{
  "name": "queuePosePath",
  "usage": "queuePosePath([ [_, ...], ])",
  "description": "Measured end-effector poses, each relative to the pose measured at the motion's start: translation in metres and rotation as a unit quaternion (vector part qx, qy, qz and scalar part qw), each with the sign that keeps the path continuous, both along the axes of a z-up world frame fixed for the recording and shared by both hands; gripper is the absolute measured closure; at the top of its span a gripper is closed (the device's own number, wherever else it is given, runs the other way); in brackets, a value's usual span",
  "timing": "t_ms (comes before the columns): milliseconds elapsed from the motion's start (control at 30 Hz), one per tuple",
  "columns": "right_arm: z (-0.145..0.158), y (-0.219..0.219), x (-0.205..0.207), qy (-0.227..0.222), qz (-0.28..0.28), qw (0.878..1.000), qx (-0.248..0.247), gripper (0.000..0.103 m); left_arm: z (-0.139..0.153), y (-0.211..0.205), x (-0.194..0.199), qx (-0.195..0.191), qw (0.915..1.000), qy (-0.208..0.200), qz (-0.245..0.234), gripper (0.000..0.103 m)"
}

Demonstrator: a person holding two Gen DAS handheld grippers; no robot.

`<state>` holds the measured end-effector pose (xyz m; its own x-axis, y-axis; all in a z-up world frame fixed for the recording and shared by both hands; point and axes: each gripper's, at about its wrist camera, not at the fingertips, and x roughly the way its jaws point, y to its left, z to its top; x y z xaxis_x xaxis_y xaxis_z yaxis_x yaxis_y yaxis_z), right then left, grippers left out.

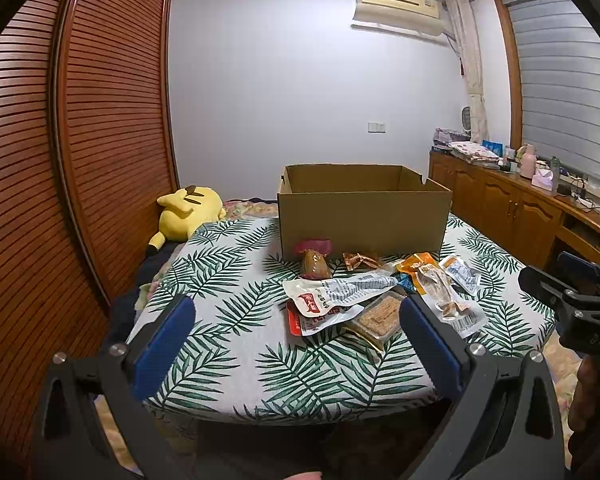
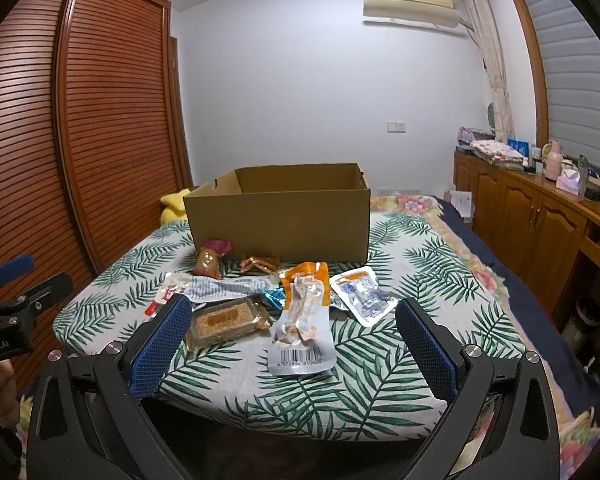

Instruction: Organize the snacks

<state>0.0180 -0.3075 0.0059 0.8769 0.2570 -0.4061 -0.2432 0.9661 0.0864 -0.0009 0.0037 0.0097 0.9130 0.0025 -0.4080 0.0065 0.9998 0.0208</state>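
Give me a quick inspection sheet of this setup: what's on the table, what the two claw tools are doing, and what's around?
Surface: leaf-print cloth over the table.
Job's things: open cardboard box at the back, inside hidden; snack packets in front, among them a barcode pack, a brown bar, a white pouch and a brown bag.
Clutter: nothing seen beyond the snacks.
Grippers: left gripper open, holding nothing; right gripper open, holding nothing.
Cables: wires on the counter.
Surroundings: wardrobe, yellow plush, air conditioner, blinds.
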Motion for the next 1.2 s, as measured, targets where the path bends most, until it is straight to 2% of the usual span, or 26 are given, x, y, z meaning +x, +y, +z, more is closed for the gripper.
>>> queuePosePath([
  [1200, 0.0014, 0.0028, -0.001, 0.002, 0.001, 1.0, -0.003, 0.0, 0.0018, -0.0027, -0.0036, 0.002, 1.0, -0.002, -0.004, 0.0],
])
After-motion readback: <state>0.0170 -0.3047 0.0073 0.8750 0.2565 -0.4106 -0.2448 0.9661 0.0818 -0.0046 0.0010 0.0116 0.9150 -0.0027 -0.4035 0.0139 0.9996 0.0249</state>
